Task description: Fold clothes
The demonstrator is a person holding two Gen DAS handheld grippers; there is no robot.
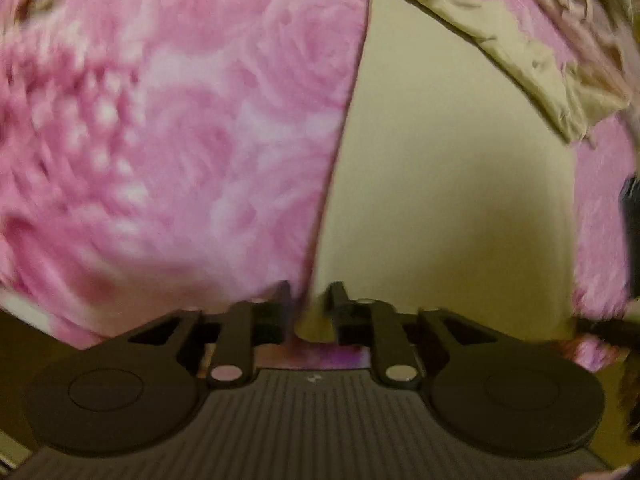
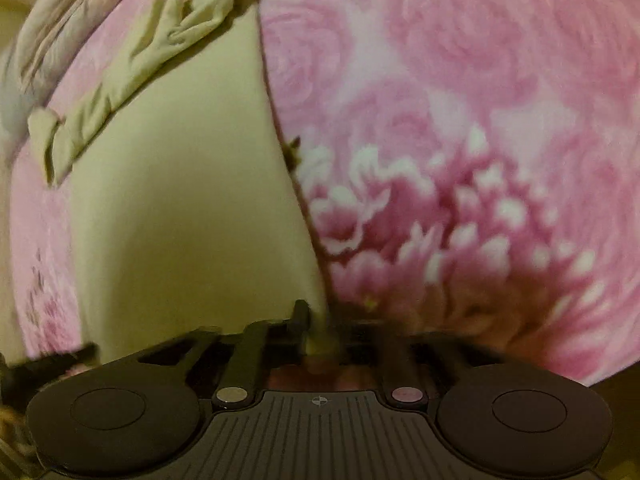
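A cream garment [image 1: 448, 168] lies flat on a pink floral bedspread [image 1: 168, 128], its straight side edge running down to my left gripper [image 1: 312, 304]. The fingers stand close together with the garment's near corner pinched between them. In the right wrist view the same garment [image 2: 184, 208] fills the left half, and my right gripper [image 2: 320, 320] is shut on its near edge, the right finger blurred. A rumpled cream band [image 2: 140, 60] crosses the garment's far end.
The bedspread [image 2: 460, 140], printed with large pink flowers, spreads out on all sides of the garment. A crumpled pale quilt [image 2: 52, 28] is bunched at the far left. A dark shape [image 1: 630, 220] shows at the right edge of the left wrist view.
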